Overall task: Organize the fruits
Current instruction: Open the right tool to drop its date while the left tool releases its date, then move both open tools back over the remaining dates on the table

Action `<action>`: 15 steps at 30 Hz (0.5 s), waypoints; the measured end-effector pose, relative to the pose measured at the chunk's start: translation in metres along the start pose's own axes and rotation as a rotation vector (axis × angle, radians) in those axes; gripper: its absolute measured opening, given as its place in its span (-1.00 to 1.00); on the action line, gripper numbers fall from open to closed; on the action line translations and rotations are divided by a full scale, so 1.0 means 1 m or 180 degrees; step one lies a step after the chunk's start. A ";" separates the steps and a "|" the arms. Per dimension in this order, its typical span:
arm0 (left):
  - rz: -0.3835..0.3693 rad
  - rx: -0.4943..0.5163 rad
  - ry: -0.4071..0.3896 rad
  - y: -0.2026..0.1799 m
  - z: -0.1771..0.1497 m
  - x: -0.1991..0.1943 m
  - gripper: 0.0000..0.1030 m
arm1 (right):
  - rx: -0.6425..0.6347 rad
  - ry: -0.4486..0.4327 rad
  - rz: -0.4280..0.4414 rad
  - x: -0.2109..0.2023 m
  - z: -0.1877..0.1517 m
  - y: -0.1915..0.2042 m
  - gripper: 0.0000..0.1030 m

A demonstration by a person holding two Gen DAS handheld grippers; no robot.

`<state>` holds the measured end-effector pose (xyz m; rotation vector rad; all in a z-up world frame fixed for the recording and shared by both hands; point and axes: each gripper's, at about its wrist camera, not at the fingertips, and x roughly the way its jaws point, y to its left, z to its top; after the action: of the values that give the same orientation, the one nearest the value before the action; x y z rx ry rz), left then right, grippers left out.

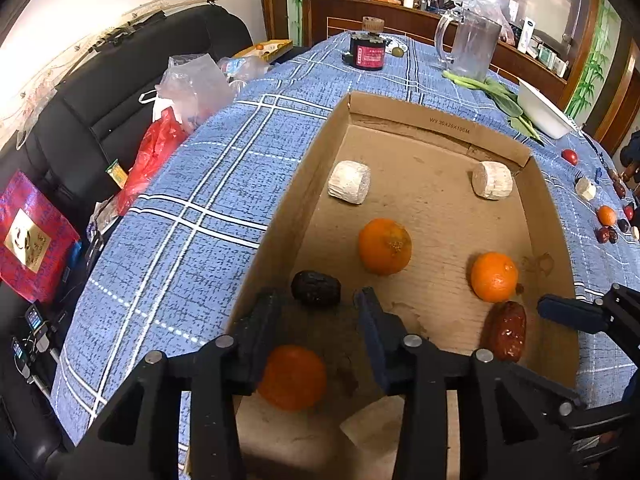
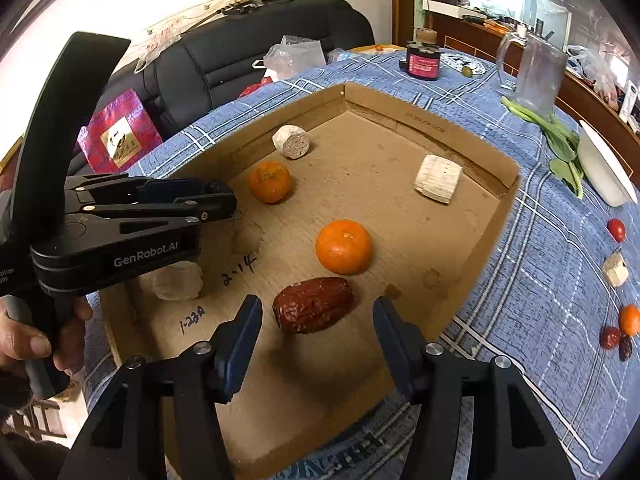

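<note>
A shallow cardboard box (image 1: 440,124) (image 2: 472,144) lies on the blue checked tablecloth. It holds several tangerines (image 1: 385,246) (image 1: 494,277) (image 1: 292,378) (image 2: 344,246) (image 2: 270,181), a dark date (image 1: 316,289), a red date (image 1: 508,330) (image 2: 313,305) and two white cylinders (image 1: 349,182) (image 2: 438,179). My left gripper (image 1: 316,304) is open over the box, just short of the dark date, with one tangerine below its fingers. My right gripper (image 2: 318,308) is open with a finger on either side of the red date, apart from it.
Loose fruit lies on the cloth right of the box: a tomato (image 2: 616,229), a tangerine (image 2: 630,320), dates (image 2: 610,337) and a white piece (image 2: 615,269). A white bowl (image 2: 604,168), greens (image 2: 560,140), a clear jug (image 2: 536,76) and a red jar (image 2: 423,62) stand farther back.
</note>
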<state>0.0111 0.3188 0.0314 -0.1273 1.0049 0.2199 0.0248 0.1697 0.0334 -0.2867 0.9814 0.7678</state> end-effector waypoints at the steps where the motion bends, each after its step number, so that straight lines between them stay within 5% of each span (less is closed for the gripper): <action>1: -0.0004 -0.0020 -0.0008 0.001 -0.001 -0.002 -0.20 | 0.0004 -0.0014 -0.0001 -0.003 -0.001 0.000 0.22; 15: 0.0139 -0.0094 -0.0278 -0.020 -0.014 -0.045 0.29 | 0.0216 -0.0232 -0.0101 -0.064 -0.045 -0.019 0.24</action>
<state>-0.0191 0.2905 0.0623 -0.1216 0.9182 0.2781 -0.0111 0.1028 0.0599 -0.2135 0.9300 0.7099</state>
